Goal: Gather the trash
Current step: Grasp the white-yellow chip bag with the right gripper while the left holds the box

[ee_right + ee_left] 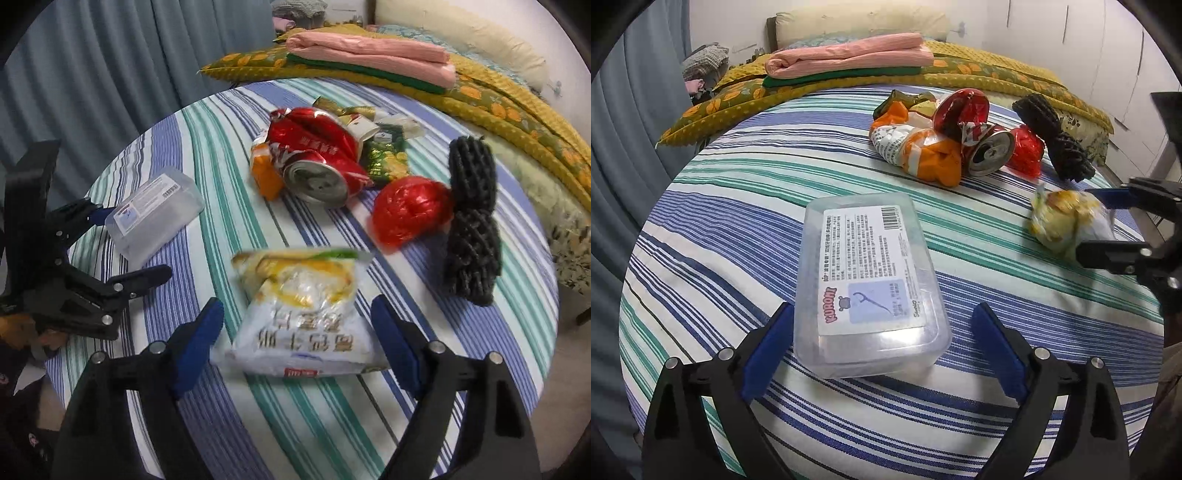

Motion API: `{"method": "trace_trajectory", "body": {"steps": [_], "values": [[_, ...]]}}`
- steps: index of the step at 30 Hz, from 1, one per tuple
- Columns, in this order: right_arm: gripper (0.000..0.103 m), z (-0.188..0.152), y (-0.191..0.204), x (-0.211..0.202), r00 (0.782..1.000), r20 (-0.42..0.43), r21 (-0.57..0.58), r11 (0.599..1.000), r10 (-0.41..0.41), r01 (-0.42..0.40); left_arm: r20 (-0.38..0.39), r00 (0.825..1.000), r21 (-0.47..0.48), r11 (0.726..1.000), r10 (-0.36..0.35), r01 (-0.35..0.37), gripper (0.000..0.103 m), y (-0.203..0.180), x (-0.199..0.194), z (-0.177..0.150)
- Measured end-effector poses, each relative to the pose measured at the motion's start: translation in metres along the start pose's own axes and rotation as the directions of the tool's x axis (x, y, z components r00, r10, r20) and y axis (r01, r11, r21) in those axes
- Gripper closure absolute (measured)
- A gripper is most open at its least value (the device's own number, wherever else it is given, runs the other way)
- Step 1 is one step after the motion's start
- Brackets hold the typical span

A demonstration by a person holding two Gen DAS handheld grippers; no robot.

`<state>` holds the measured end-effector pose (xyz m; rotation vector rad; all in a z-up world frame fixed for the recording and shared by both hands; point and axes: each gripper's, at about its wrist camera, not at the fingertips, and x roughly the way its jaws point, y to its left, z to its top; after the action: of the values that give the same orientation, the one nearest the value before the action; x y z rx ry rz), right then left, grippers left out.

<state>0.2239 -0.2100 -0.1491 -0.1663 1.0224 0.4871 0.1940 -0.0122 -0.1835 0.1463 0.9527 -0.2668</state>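
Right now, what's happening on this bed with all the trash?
A person is clearing trash off a striped bedspread with a handheld claw in each hand. The left claw stands open around a clear plastic box, its pads apart from the sides. The right claw straddles a crumpled white and yellow snack bag, not squeezing it. A crushed red can, wrappers and black netting lie untouched beyond.

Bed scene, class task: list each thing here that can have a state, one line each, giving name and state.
Clear plastic box: lid shut, lying between open jaws.
Left gripper: open.
Snack packet: crumpled, between the pads, not pressed.
Right gripper: open.
Can: crushed, on its side.
Red bag: balled up.
Pink cloth: folded.
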Motion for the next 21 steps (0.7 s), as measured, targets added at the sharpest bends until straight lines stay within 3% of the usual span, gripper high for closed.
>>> {"method": "trace_trajectory", "body": {"steps": [4, 8, 10, 12, 16, 21], "values": [[0.015, 0.011, -0.005, -0.002, 1.000, 0.005, 0.076, 0.997, -0.022, 0.022, 0.002, 1.000, -0.002, 1.000, -0.003, 0.003, 0.009, 0.000, 0.000, 0.000], [0.017, 0.018, 0.003, 0.014, 0.997, -0.070, 0.034, 0.998, -0.045, 0.047, 0.015, 0.998, -0.034, 0.998, -0.056, 0.056, 0.009, 0.008, -0.004, 0.001], [0.042, 0.013, 0.004, 0.017, 0.993, -0.102, 0.011, 0.998, -0.058, 0.059, 0.011, 0.998, -0.045, 0.997, -0.064, 0.064, 0.009, 0.012, -0.006, 0.004], [0.051, 0.012, 0.005, 0.014, 0.993, -0.098, 0.009, 0.998, -0.067, 0.068, 0.002, 0.998, -0.048, 0.997, -0.065, 0.065, 0.013, 0.014, -0.007, 0.006], [0.056, 0.002, 0.010, -0.007, 0.997, -0.055, 0.042, 0.998, -0.051, 0.054, -0.020, 0.998, -0.059, 0.996, -0.060, 0.059, 0.037, 0.017, -0.006, 0.012], [0.056, -0.022, 0.008, -0.040, 1.000, 0.022, 0.111, 0.994, 0.011, -0.014, 0.002, 0.999, -0.062, 0.997, -0.049, 0.049, 0.039, 0.016, -0.014, 0.012]]}}
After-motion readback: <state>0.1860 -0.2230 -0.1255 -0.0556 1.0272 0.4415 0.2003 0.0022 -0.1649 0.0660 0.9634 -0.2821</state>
